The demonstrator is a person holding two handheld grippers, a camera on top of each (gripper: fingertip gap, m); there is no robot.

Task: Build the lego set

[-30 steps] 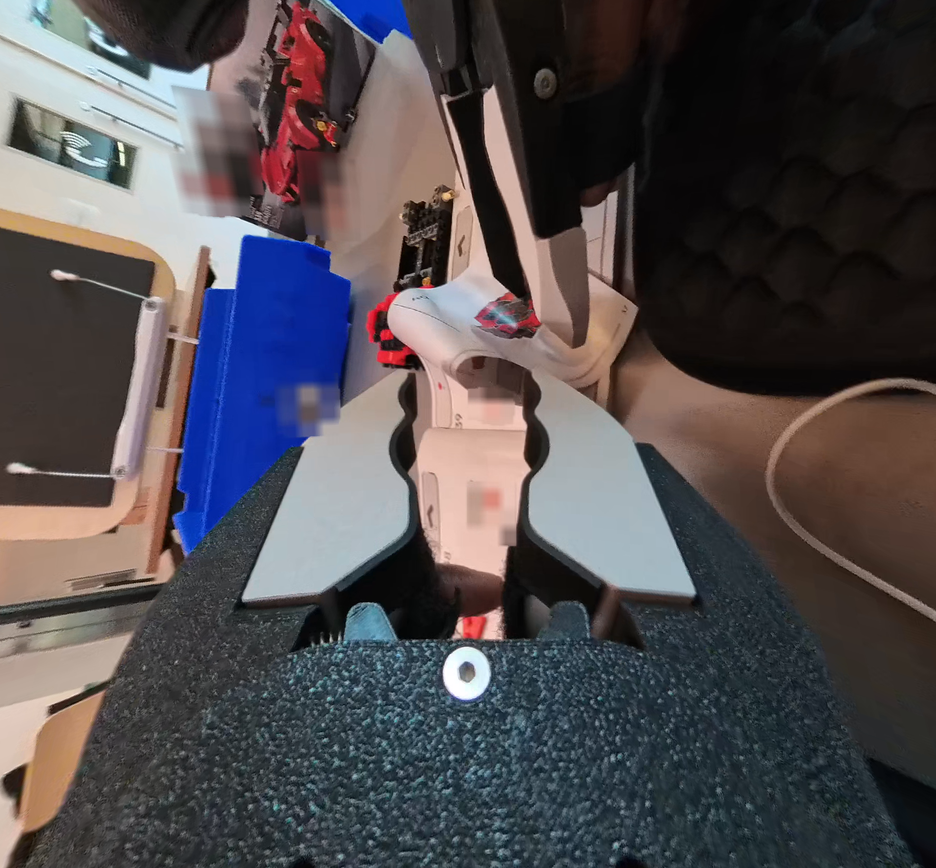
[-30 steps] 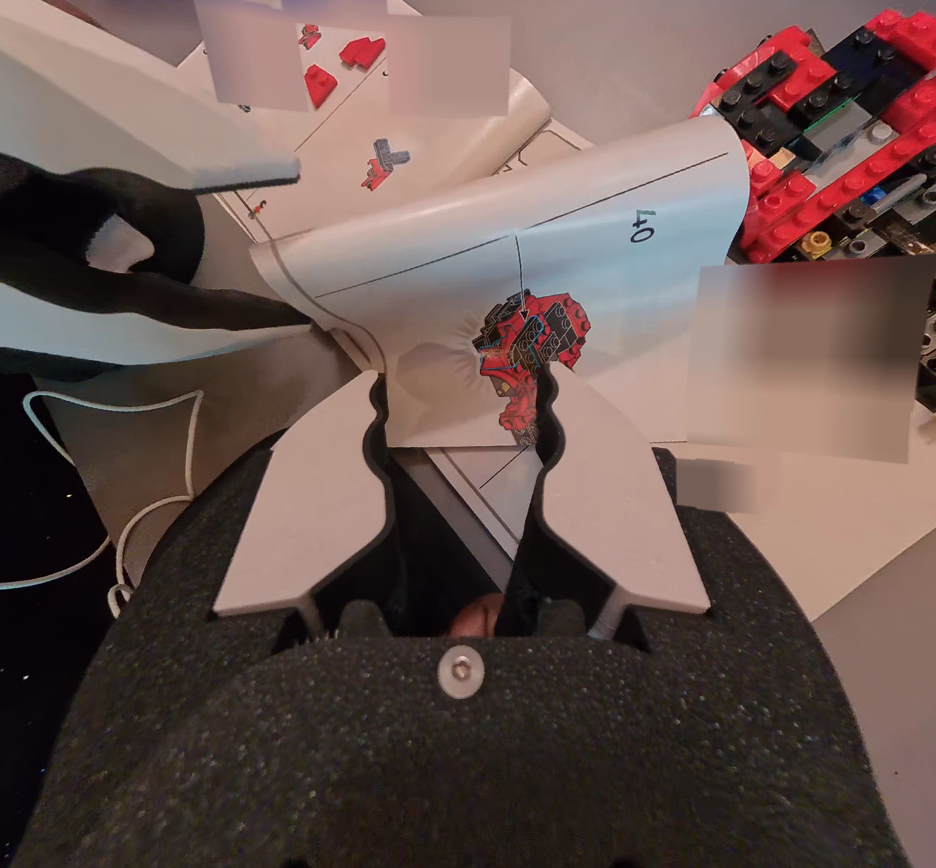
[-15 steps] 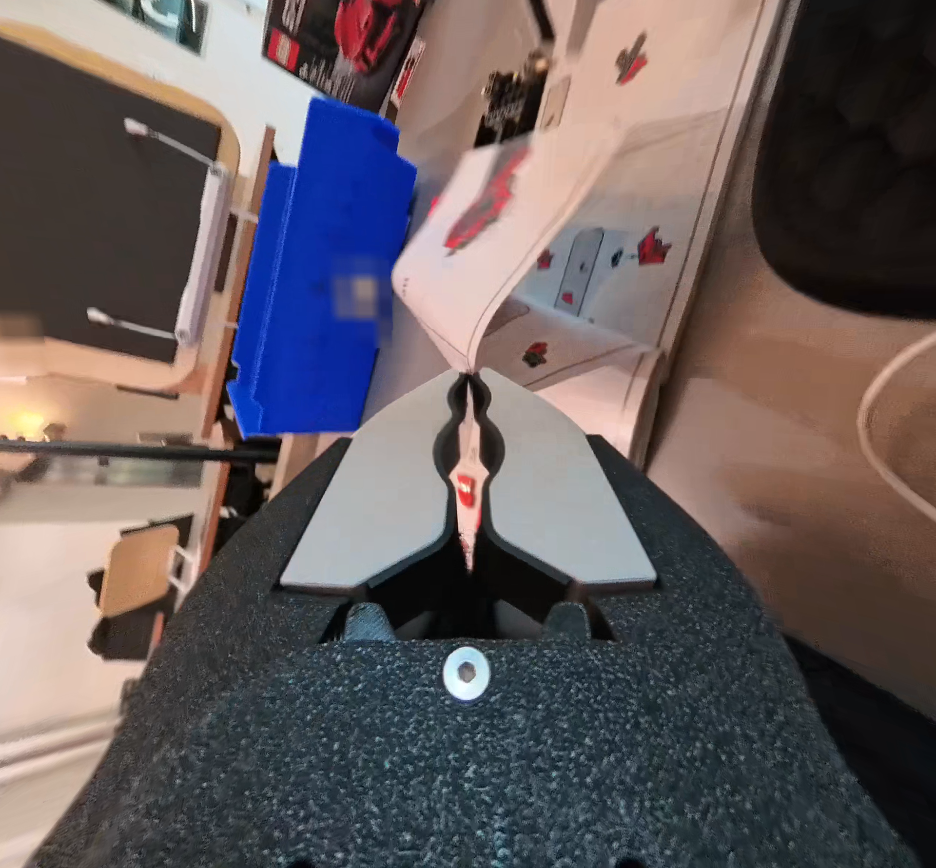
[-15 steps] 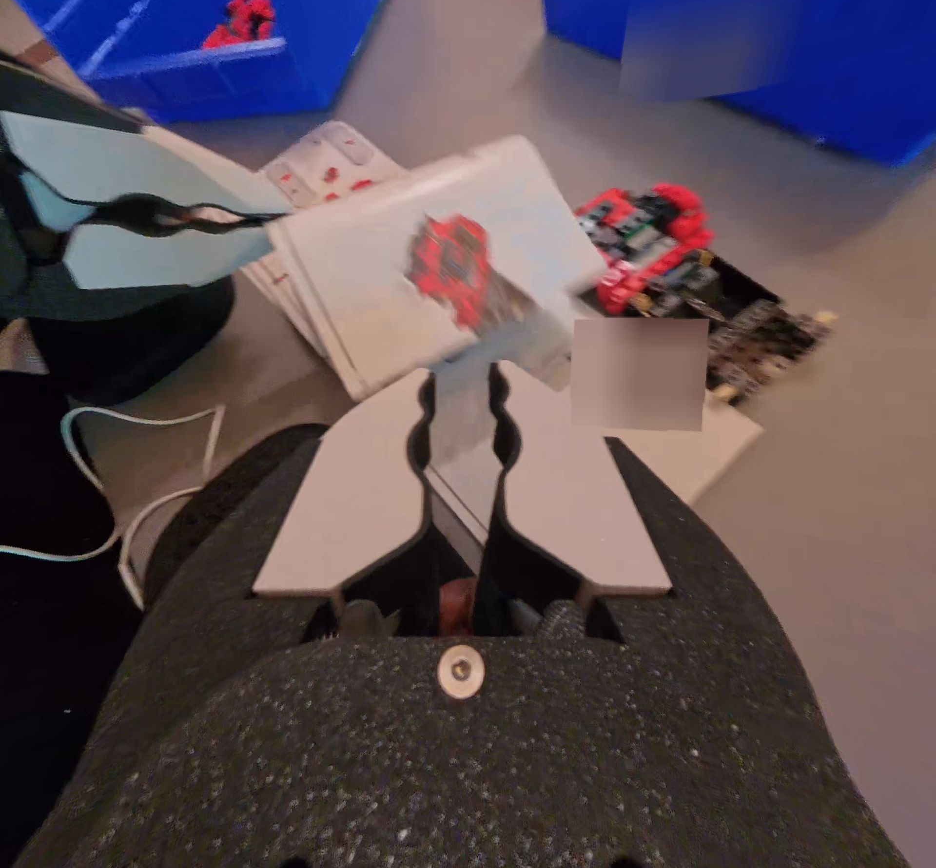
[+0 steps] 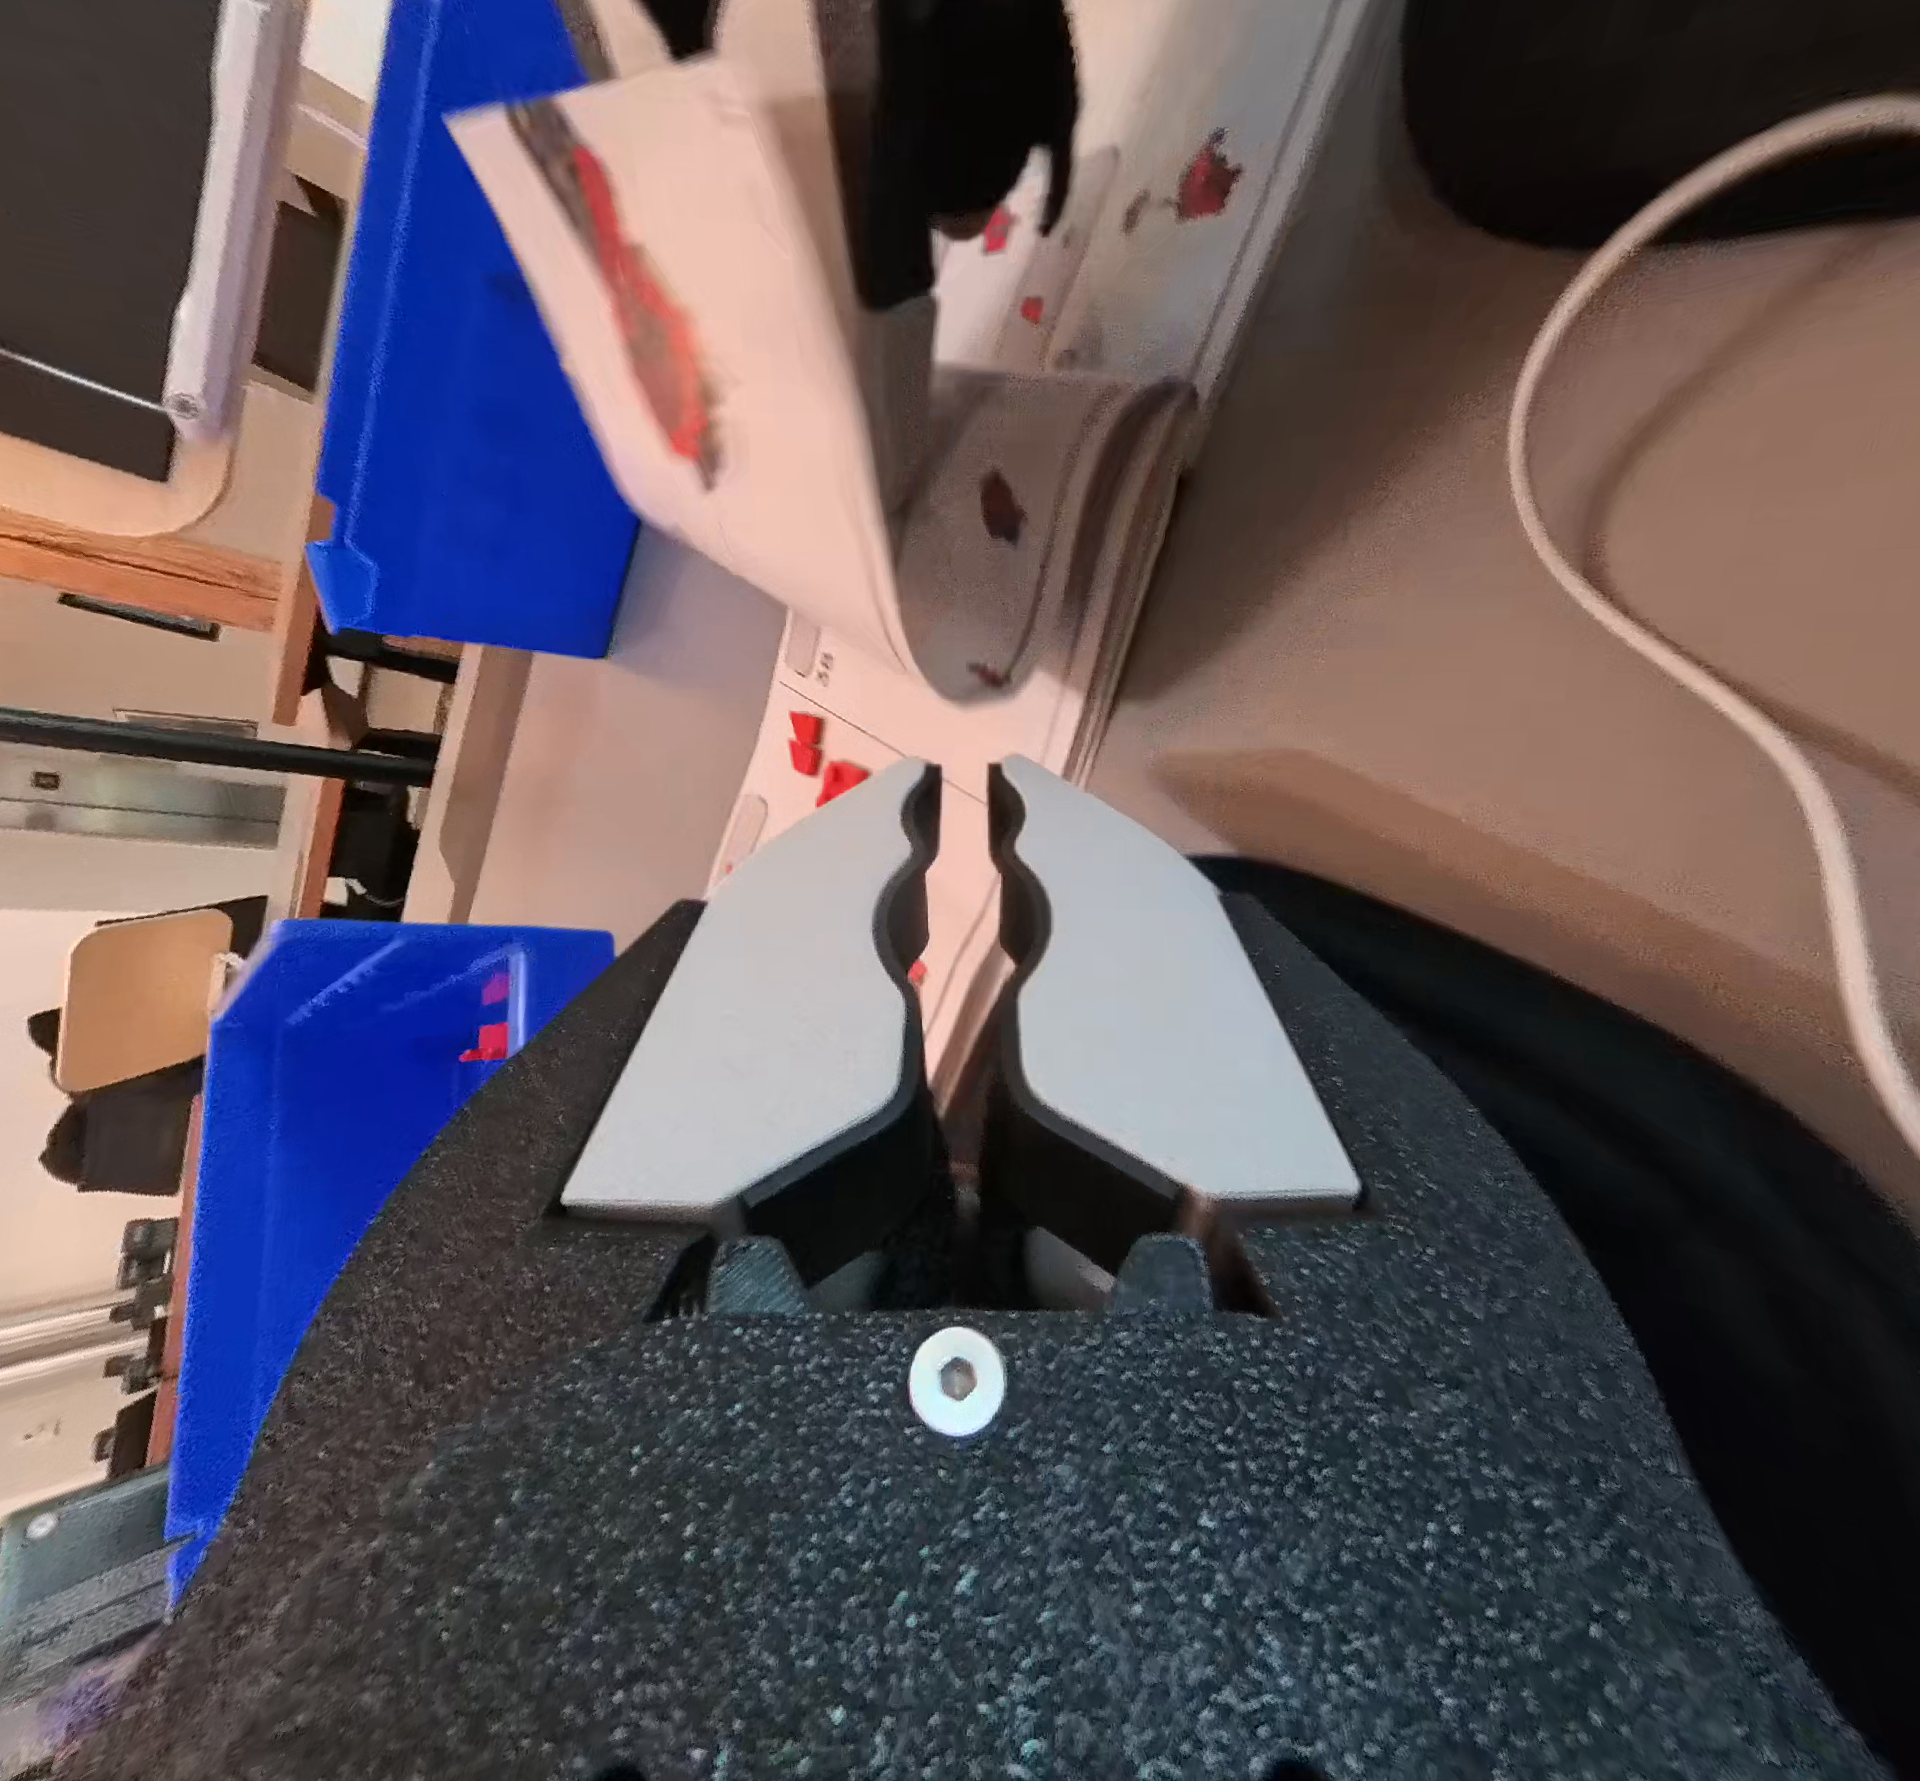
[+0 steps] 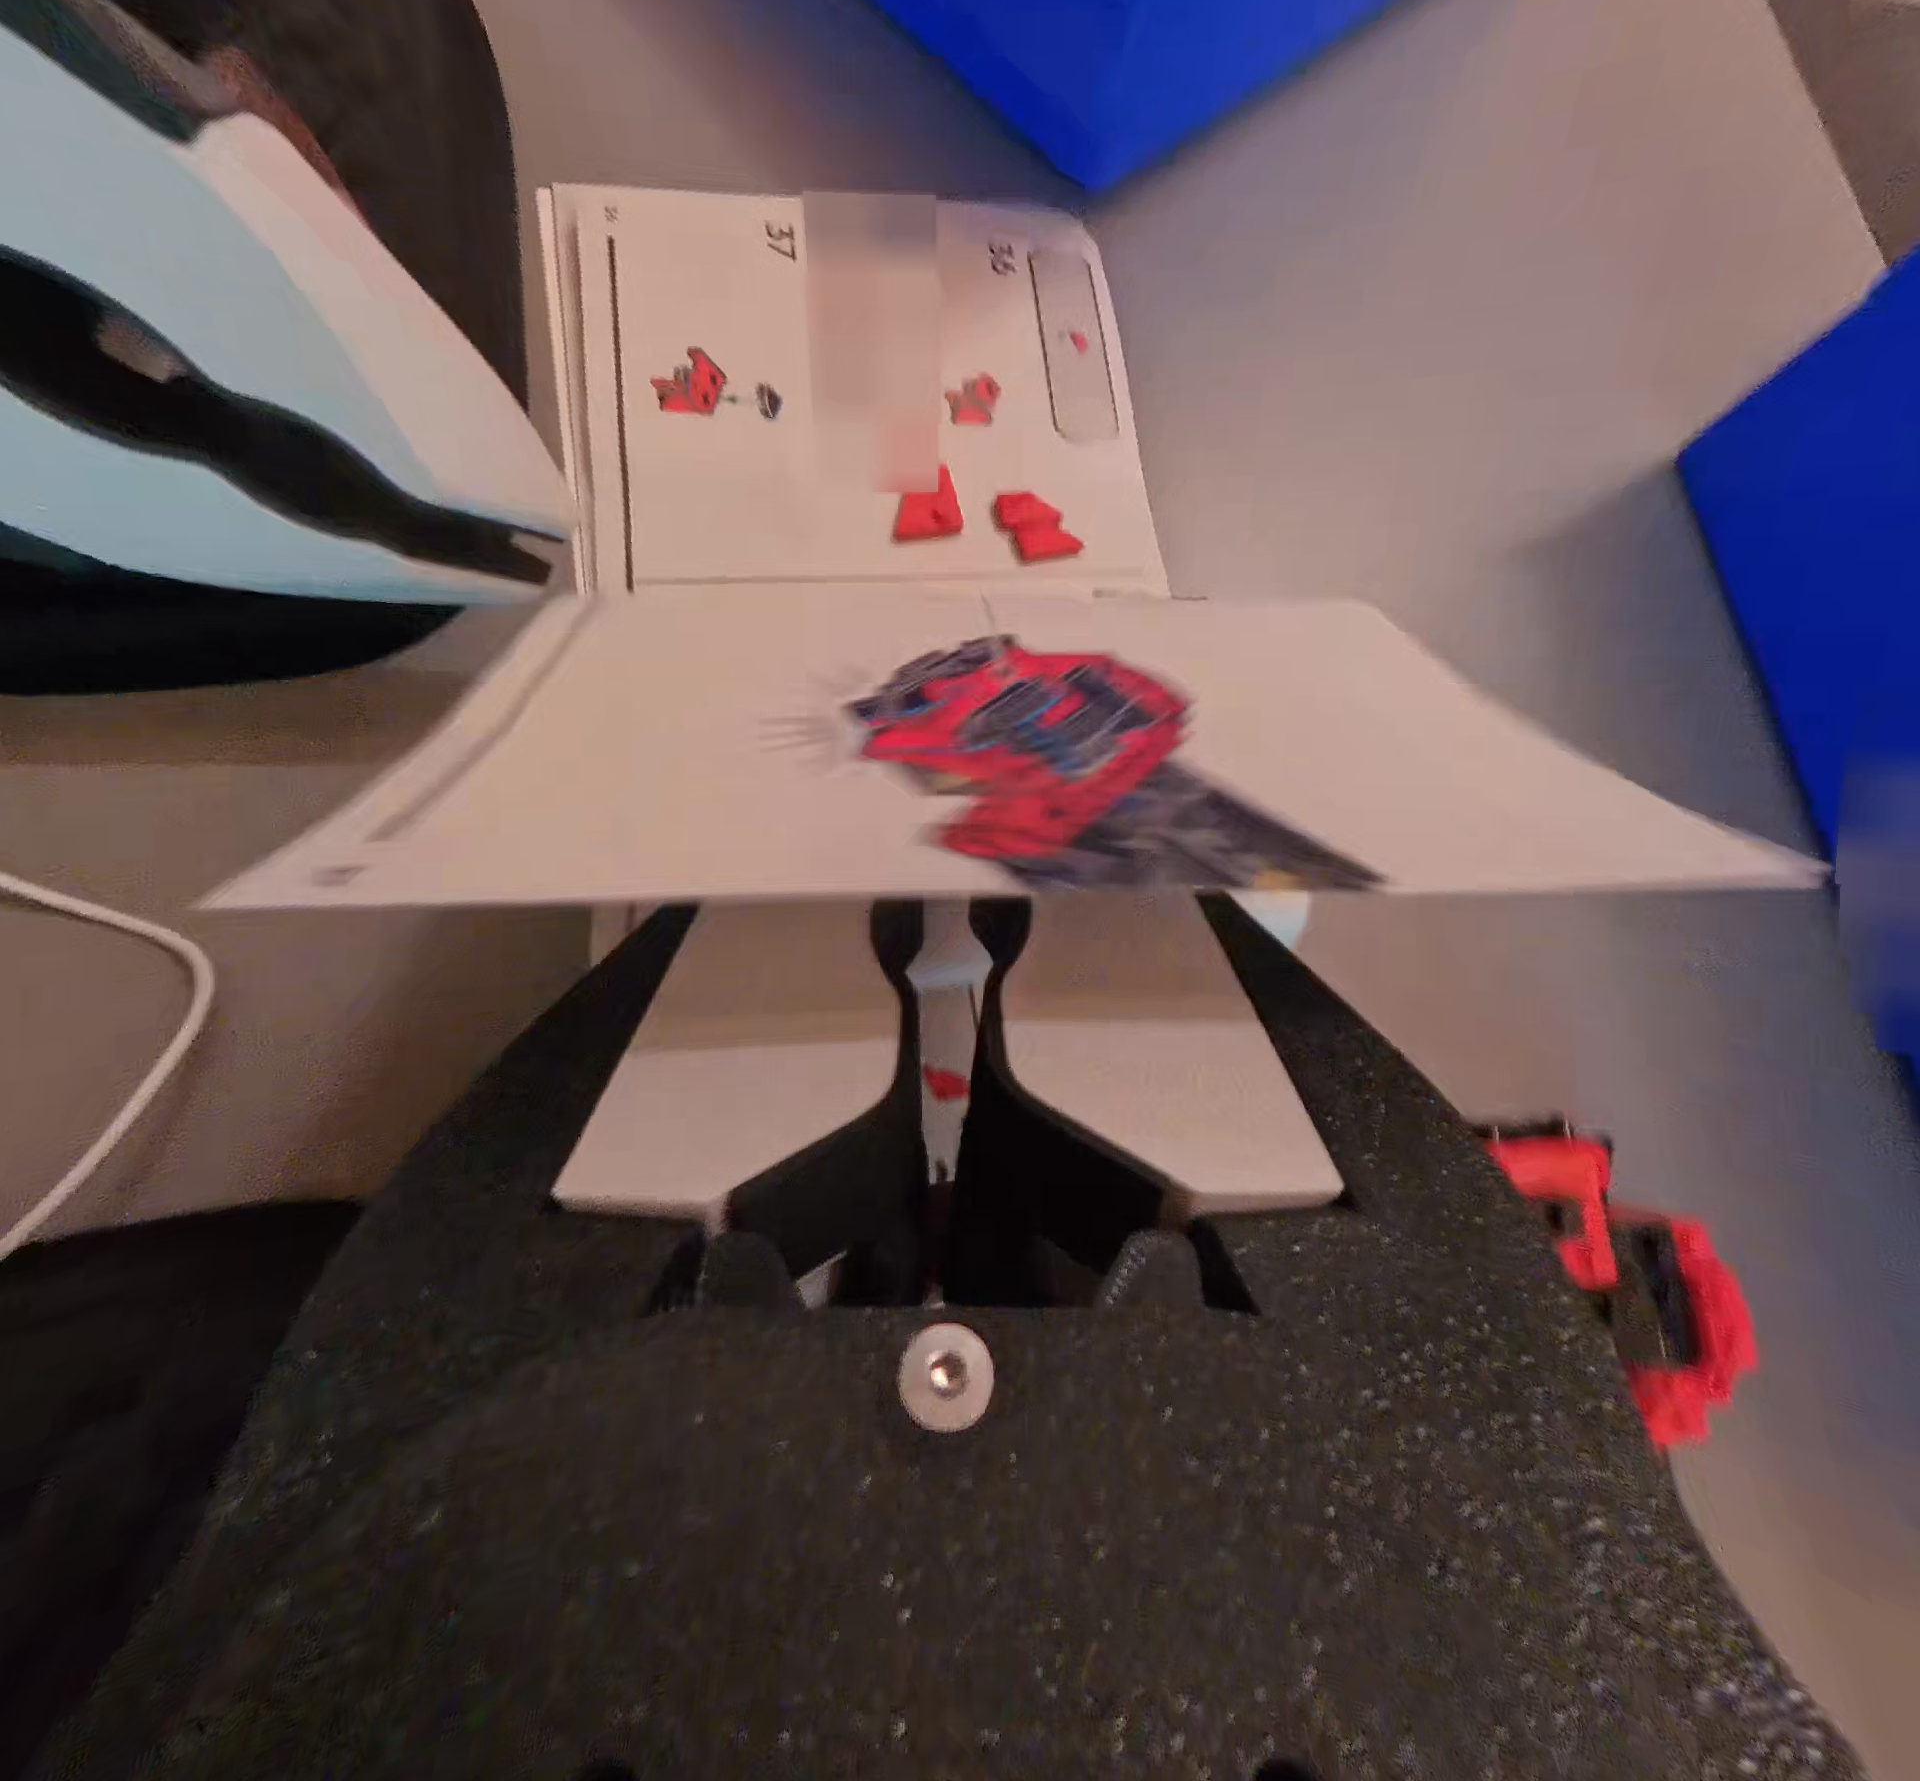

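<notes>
Your left gripper (image 5: 964, 781) hangs empty, fingers a narrow slit apart, beside the booklet (image 6: 707, 297); press it on the flat pages to pin the spine. Loose red bricks (image 6: 982, 521) lie on the open sheet. The right gripper (image 6: 948, 947) pinches the lifted page (image 6: 644, 755) (tips hidden beneath it): turn it slowly, clear of the bricks and the model (image 6: 1642, 1284) at far right

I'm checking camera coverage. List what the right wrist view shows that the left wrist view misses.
Only the right wrist view: the red lego car beside the right claw, which grips the lifted page.
Only the left wrist view: a chair and dark board.
Both: instruction booklet, blue bins, white cable, left claw.
</notes>
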